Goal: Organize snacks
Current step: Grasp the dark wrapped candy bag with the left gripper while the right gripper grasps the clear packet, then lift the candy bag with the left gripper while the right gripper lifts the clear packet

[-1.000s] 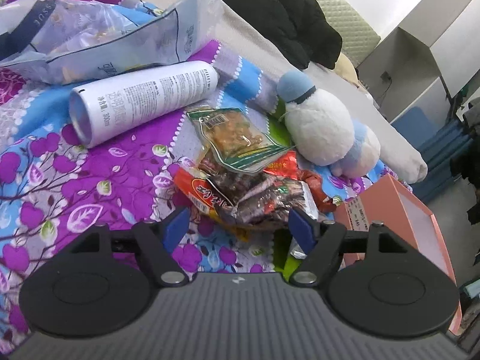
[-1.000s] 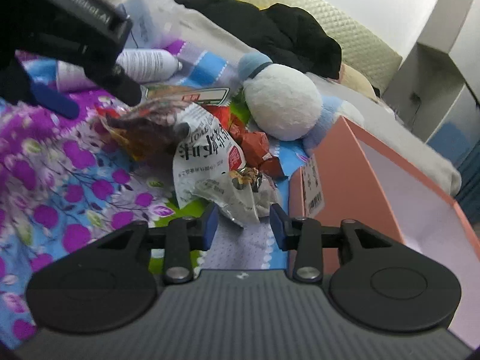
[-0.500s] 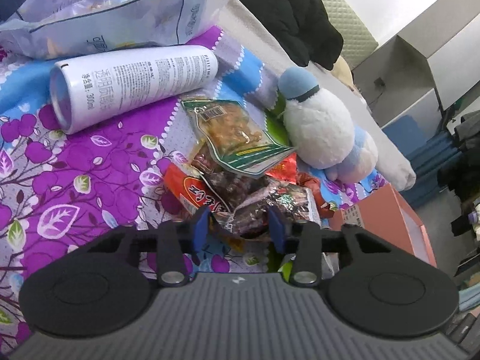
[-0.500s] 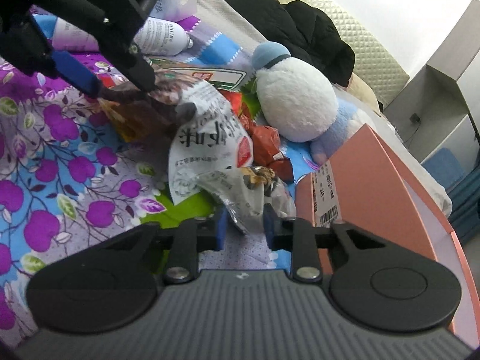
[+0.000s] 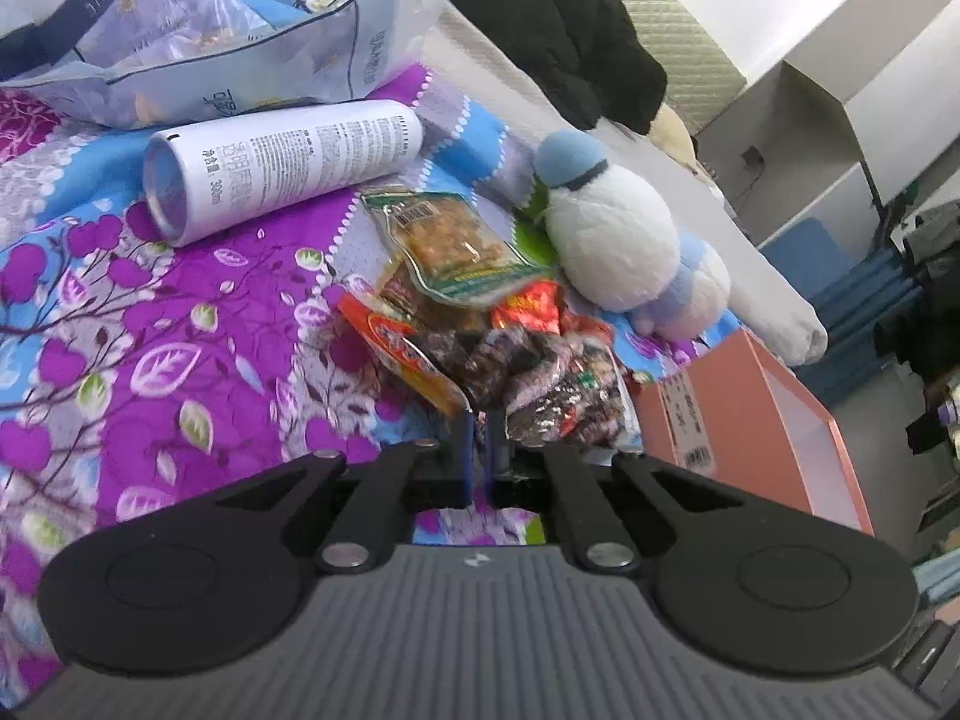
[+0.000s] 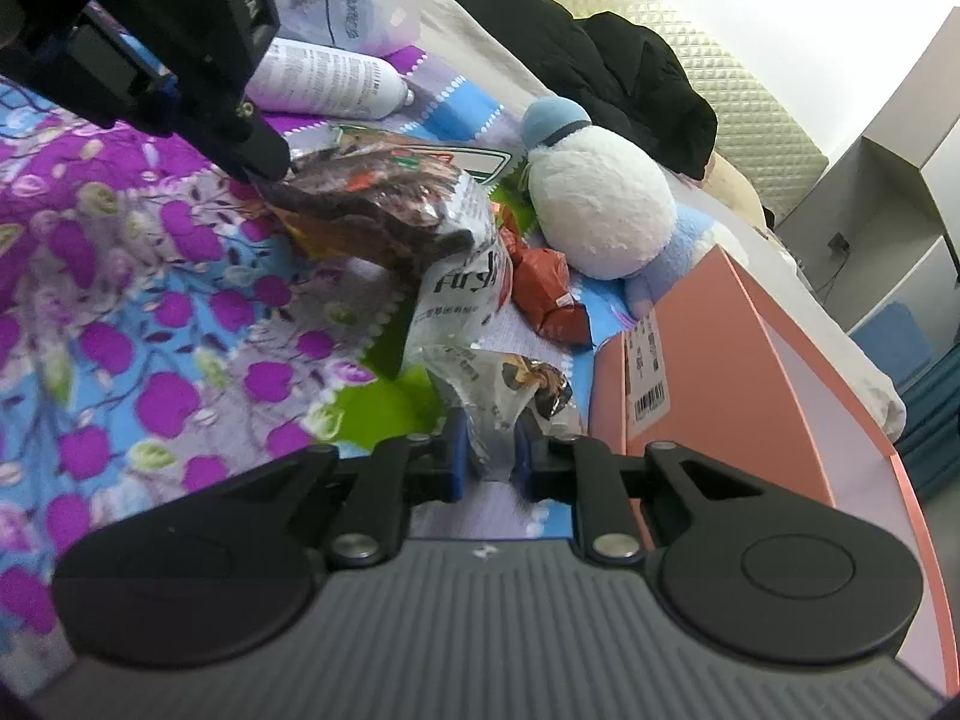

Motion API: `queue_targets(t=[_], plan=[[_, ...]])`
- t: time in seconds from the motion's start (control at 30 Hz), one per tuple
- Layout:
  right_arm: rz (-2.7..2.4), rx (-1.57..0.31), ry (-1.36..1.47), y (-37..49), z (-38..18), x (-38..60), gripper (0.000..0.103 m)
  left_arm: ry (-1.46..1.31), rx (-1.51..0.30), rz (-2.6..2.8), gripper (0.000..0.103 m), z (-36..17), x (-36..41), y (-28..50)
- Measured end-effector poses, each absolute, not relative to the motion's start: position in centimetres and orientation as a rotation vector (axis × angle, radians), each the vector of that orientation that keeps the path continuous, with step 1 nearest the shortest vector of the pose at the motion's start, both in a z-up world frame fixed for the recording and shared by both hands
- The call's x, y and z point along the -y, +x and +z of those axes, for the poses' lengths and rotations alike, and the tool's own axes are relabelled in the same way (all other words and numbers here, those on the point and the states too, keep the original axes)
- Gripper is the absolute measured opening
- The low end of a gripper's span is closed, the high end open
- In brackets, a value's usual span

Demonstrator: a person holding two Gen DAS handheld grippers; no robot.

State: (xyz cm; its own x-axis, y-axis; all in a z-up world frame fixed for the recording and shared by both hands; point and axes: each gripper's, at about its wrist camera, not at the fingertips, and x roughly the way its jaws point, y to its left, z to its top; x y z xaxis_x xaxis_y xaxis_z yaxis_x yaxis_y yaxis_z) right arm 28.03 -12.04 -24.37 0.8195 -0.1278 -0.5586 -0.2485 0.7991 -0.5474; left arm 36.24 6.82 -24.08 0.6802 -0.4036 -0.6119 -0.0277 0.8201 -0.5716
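- The left gripper (image 5: 478,456) has its blue pads drawn almost together, pinching the near edge of a dark crinkled snack packet (image 5: 540,378); from the right wrist view that same packet (image 6: 384,210) hangs off the left gripper's tip, lifted a little above the purple floral bedspread (image 6: 120,276).
- The right gripper (image 6: 487,456) is clenched on a clear packet with white print (image 6: 480,360) — the plastic is squeezed between its two fingers, and the packet's upper part rises toward the dark one.
- Under and beside the held packets lies the rest of the pile: an orange-red packet (image 5: 396,348), a green-edged packet of fried bits (image 5: 456,252) on top, and a crumpled red wrapper (image 6: 546,294) (this last just beside the plush).
- A white spray can (image 5: 282,162) lies on its side beyond the pile, with a large pale-blue bag (image 5: 198,54) behind it.
- A white-and-blue plush penguin (image 5: 612,240) sits right of the snacks, touching them.
- An open pink box (image 6: 720,372) with a barcode label stands just right of the right gripper — its white inside faces up.
- A black garment (image 6: 600,60) lies farther back on the bed.
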Motion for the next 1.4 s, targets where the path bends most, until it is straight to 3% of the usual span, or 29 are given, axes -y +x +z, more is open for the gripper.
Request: queue_targets(t=[0.6, 1.33, 1.4], plan=[[0.156, -0.618, -0.622, 18.3, -22.1, 13.1, 0.019, -0.515, -0.797, -0.221, 0.001, -21.0, -5.3, 25.1], [0.220, -0.655, -0.563, 10.0, -23.0, 15.9, 0.021, -0.478, -0.928, -0.180, 0.003, -22.7, -4.2, 17.0], [0.218, -0.661, -0.533, 9.8, -22.8, 16.3, 0.024, -0.456, -0.953, -0.192, 0.007, -22.7, -4.0, 16.6]])
